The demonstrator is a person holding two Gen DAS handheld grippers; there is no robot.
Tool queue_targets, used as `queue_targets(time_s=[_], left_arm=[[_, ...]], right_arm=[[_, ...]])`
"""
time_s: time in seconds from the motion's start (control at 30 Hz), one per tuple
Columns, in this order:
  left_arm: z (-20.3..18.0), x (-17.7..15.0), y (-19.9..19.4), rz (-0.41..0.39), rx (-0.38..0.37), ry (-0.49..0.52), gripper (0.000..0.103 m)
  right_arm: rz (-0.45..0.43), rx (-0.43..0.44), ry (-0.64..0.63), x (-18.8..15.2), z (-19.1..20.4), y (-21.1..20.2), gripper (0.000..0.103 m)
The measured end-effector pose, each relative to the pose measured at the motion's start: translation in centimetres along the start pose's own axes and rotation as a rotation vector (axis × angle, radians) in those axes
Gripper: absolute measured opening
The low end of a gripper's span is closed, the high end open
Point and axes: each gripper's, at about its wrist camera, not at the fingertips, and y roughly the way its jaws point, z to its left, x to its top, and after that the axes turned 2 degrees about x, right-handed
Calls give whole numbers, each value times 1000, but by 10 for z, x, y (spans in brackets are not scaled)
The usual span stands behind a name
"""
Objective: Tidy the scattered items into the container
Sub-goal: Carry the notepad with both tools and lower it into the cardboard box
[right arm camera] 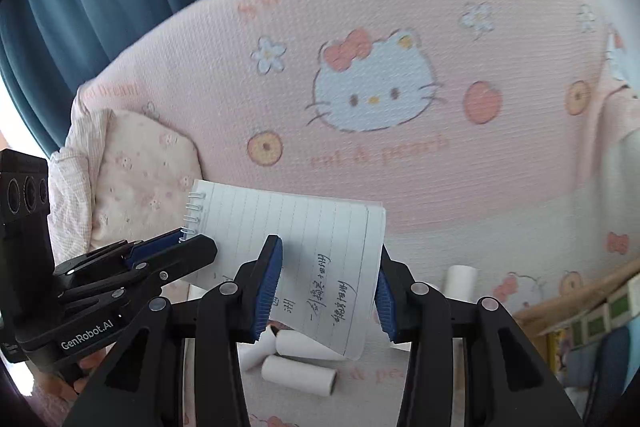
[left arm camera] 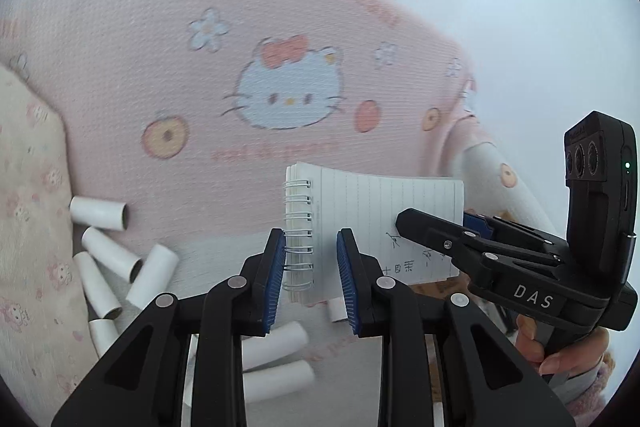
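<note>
Open spiral notebook (left arm camera: pixel 372 223), lined pg w/ handwriting, held aloft above scattered white paper tubes (left arm camera: pixel 108 251) on bedding.

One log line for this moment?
left gripper: jaws on white spiral notebook | right gripper: jaws on it | white cardboard tubes: on bedding

White paper tubes (left arm camera: pixel 105 213) lie scattered on the pink cartoon-cat blanket (left arm camera: pixel 160 67).
</note>
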Motion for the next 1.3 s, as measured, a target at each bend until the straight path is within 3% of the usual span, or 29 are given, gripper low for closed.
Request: queue_targets(time_s=[0.33,0.67,0.93,1.3], left_arm=[[-117,11,-1,-32,-95,110,29],[-236,6,70,91,-264,260,29],[-309,-9,127,215,-306,391,29],[-361,-40,200,411,-379,483,29]], right_arm=[[-137,-92,80,-15,-65,-109,40],[-159,-293,295,-52,-164,-178,41],[-110,-372,489,-91,-234,-193,41],[-20,-467,704,-140,-293,-199,41]])
